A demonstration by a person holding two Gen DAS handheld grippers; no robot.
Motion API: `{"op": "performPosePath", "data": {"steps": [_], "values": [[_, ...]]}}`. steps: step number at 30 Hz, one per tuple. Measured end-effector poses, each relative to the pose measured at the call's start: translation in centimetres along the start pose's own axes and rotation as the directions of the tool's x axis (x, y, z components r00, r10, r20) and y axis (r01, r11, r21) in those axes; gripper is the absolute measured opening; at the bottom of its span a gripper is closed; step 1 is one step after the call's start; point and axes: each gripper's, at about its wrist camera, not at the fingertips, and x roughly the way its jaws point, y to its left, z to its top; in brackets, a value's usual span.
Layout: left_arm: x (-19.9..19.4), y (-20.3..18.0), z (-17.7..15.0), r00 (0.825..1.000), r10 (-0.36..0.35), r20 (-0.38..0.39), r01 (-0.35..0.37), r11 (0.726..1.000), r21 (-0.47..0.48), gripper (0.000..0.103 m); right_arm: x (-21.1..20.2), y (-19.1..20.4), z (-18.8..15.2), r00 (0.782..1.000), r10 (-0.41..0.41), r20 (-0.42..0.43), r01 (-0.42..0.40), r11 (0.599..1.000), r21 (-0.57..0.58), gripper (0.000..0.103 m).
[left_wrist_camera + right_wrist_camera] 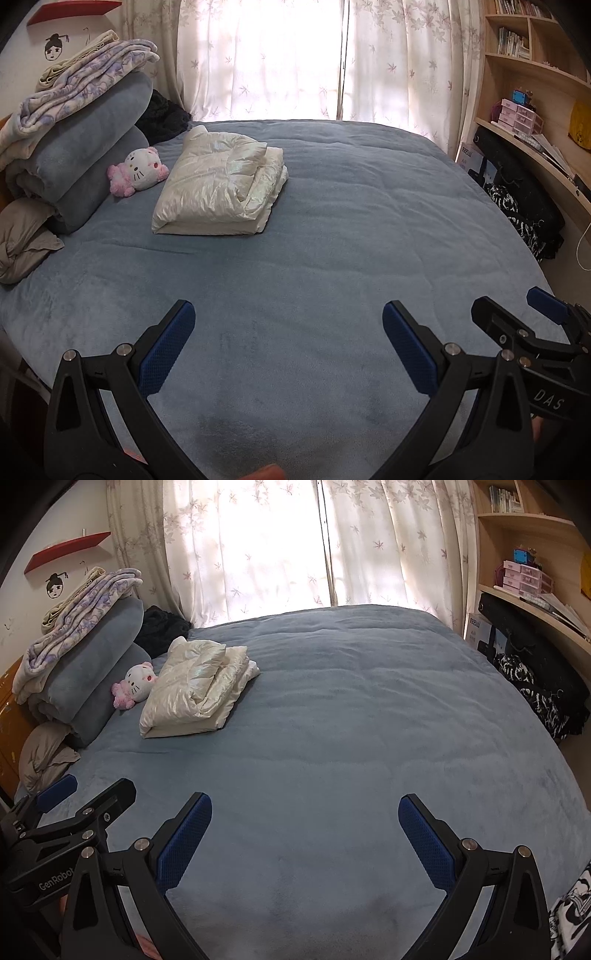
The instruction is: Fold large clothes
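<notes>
1. Here, the left claw hung spread wide over the near edge of the bed, its blue pads well apart and pinching nothing.
2. The right claw stood just beside it, likewise spread wide and empty over the same near edge; each claw showed at the side of the other's view.
3. The bed carried a blue-grey fleece cover that lay flat with a few shallow creases.
4. A cream puffy jacket lay folded into a thick block toward the far left corner of the bed, well apart from both claws.
5. A white and pink cat plush lay just beside the jacket's left side, against a stack of bedding.
6. That stack, at the left edge of the bed, had rolled blue-grey blankets below and a lilac patterned throw on top, with a grey pillow nearer.
7. A dark garment sat at the far left corner of the bed.
8. Flowered curtains hung bright behind the far edge, and wooden shelves stood off the right edge.
9. A black-and-white patterned cloth showed at the near right corner in the right view.
</notes>
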Motion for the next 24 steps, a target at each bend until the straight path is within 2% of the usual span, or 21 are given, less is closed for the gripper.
{"op": "performPosePath", "data": {"steps": [24], "values": [[0.9, 0.1, -0.2, 1.0, 0.009, -0.02, -0.008, 1.0, 0.014, 0.1, 0.6, 1.1, -1.2, 1.0, -0.011, -0.013, 0.011, 1.0, 0.019, 0.102]]}}
